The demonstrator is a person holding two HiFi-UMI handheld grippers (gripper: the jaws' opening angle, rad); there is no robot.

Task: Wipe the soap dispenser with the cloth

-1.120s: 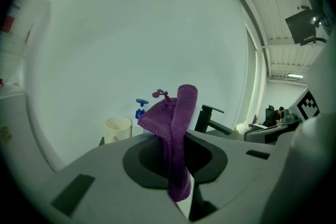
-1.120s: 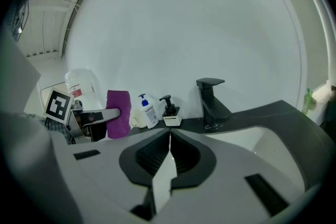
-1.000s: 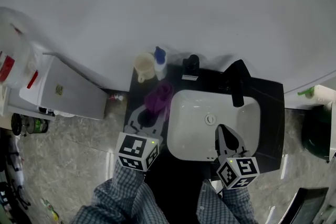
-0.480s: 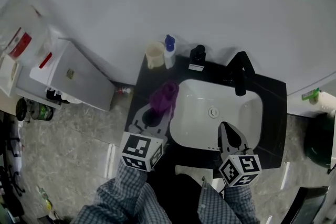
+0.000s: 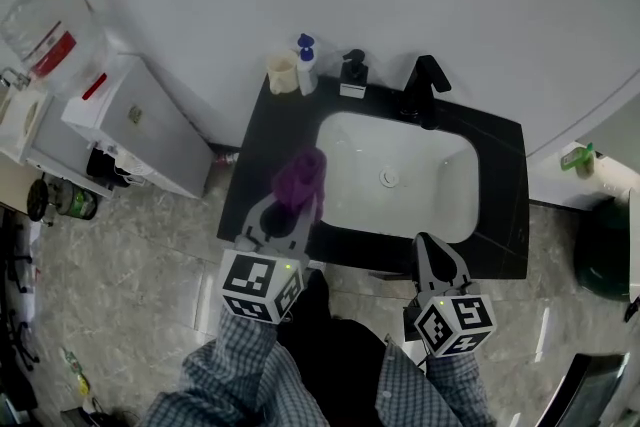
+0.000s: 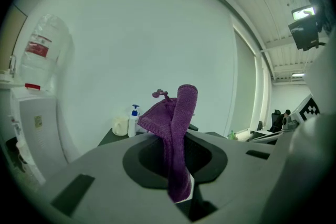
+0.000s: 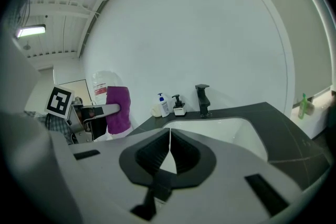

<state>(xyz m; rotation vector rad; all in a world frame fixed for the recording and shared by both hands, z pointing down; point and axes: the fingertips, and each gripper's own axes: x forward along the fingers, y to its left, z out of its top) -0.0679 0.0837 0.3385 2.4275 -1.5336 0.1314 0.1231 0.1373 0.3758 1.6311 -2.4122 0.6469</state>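
Observation:
The soap dispenser [image 5: 352, 74], a black pump on a white base, stands at the back of the black counter [image 5: 500, 205], left of the faucet [image 5: 421, 91]. It also appears small in the right gripper view, soap dispenser [image 7: 179, 105]. My left gripper [image 5: 291, 205] hovers over the counter's front left part, shut on a purple cloth [image 5: 300, 177] that sticks up between its jaws. The cloth [image 6: 177, 128] fills the middle of the left gripper view, with the left gripper [image 6: 179, 170] clamped on its lower end. My right gripper [image 5: 434, 255] is shut and empty at the counter's front edge, right gripper [image 7: 169, 140].
A white bottle with a blue pump [image 5: 305, 63] and a cream cup [image 5: 282, 72] stand left of the dispenser. The white basin [image 5: 400, 177] takes up the counter's middle. A white cabinet [image 5: 140, 140] with a clear jug [image 5: 55, 23] stands to the left. A dark bin [image 5: 605, 260] sits at right.
Both grippers have drawn back from the sink toward the counter's front edge. The right gripper no longer hangs over the basin. The left one still holds the cloth.

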